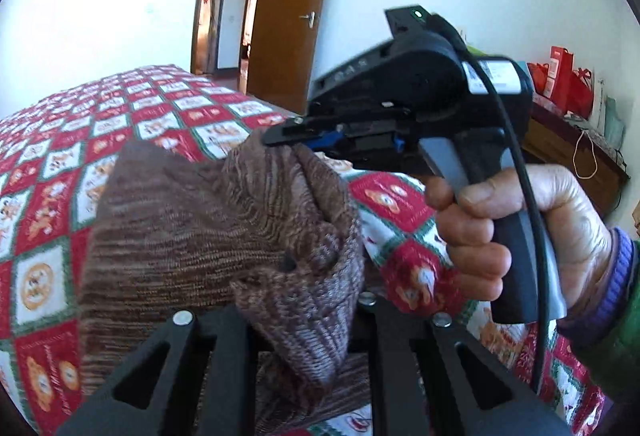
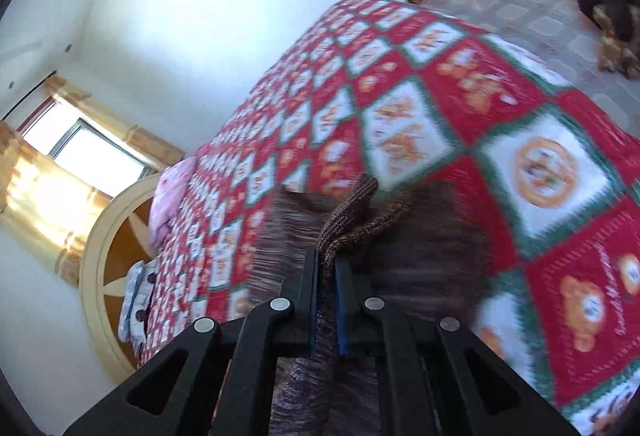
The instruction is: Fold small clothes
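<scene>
Brown knit (image 1: pixel 224 236) hangs lifted above the quilt (image 1: pixel 52 140), your right gripper (image 2: pixel 327 268) pinching one bunched edge, your left gripper (image 1: pixel 304 320) apparently clamped on another; mid-fold, you next need to lower it flat and bring the held edges together evenly

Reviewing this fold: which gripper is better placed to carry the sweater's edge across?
Right, probably. The right gripper is shut on the brown knit sweater's bunched edge, lifted above the quilt. The left gripper's fingers are hidden by cloth, grip unclear.
</scene>
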Demonstrator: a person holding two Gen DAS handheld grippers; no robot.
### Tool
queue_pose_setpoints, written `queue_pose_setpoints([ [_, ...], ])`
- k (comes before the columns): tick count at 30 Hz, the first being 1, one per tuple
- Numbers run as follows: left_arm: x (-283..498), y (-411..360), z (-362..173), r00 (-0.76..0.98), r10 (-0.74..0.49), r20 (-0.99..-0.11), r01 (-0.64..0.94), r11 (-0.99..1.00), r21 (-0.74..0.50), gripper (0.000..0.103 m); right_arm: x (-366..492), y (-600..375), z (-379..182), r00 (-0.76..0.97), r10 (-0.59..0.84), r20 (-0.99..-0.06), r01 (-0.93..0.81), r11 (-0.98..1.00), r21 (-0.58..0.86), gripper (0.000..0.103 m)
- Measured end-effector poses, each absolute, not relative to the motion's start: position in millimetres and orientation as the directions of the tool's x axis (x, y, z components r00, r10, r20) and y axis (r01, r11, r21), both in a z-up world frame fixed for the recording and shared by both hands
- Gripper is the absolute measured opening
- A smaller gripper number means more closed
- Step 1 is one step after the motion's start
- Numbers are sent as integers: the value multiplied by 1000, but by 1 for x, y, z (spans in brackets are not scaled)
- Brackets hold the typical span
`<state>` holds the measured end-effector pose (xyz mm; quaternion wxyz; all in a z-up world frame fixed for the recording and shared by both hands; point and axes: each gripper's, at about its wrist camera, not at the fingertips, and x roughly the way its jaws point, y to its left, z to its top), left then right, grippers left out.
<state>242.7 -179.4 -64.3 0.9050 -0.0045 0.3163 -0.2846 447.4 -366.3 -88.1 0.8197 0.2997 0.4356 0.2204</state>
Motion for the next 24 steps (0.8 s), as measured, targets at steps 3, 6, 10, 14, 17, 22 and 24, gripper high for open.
queue_pose_setpoints([
  [3, 239, -186, -67, 621, -525, -583, 540, 825, -167, 13, 438, -382, -104, 532, 609, -588, -71, 724, 686, 7],
  [6, 240, -190, -71, 599, -529, -601, 555, 816, -165, 13, 431, -392, -116, 532, 590, -607, -37, 733, 679, 7],
  [10, 234, -199, -75, 590, -509, -626, 593, 800, -91, 14, 418, -400, -127, 538, 572, -620, -7, 738, 675, 7],
  [14, 230, -198, -76, 583, -489, -649, 597, 800, -66, 43, 407, -405, -132, 539, 526, -658, 38, 765, 643, 7],
  [17, 214, -185, -65, 610, -483, -628, 599, 800, -34, 75, 395, -413, -122, 564, 370, -738, 121, 847, 517, 7],
  [22, 202, -129, -46, 628, -517, -581, 565, 817, -115, 84, 349, -408, -74, 653, 332, -681, 46, 880, 473, 8],
  [24, 207, -106, -44, 639, -501, -583, 508, 844, -169, 89, 332, -386, -61, 642, 364, -674, -33, 892, 450, 8],
])
